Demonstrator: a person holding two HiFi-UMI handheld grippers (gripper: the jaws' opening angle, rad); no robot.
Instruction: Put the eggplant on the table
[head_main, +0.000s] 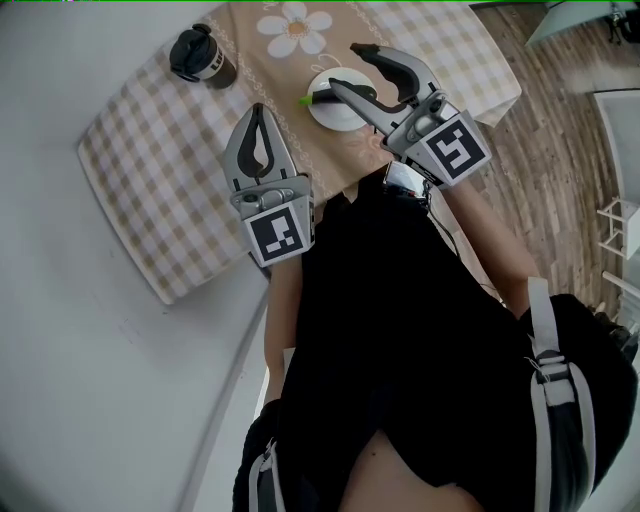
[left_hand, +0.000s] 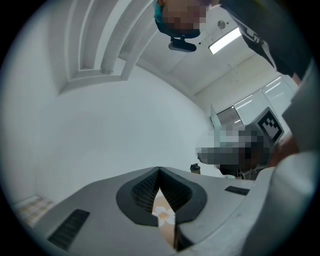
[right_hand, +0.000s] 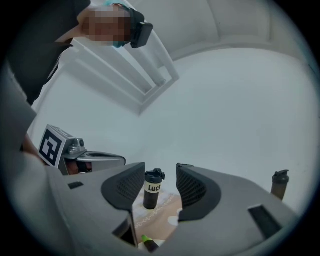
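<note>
The eggplant (head_main: 322, 98), dark with a green stem, lies on a white plate (head_main: 338, 115) on the checked tablecloth (head_main: 170, 190); a jaw of my right gripper hides most of it. My right gripper (head_main: 345, 67) hangs above the plate, open, nothing between its fingers. In the right gripper view the gripper (right_hand: 161, 172) points level, and the eggplant's green stem (right_hand: 145, 239) shows at the bottom edge below the jaws. My left gripper (head_main: 258, 108) is shut and empty above the cloth, left of the plate. The left gripper view shows its tips (left_hand: 159, 172) meeting.
A dark travel mug (head_main: 200, 57) stands at the cloth's far left; in the right gripper view the mug (right_hand: 152, 189) shows between the jaws. A second bottle (right_hand: 279, 184) stands far right. White wall lies ahead, wooden floor (head_main: 560, 130) to the right.
</note>
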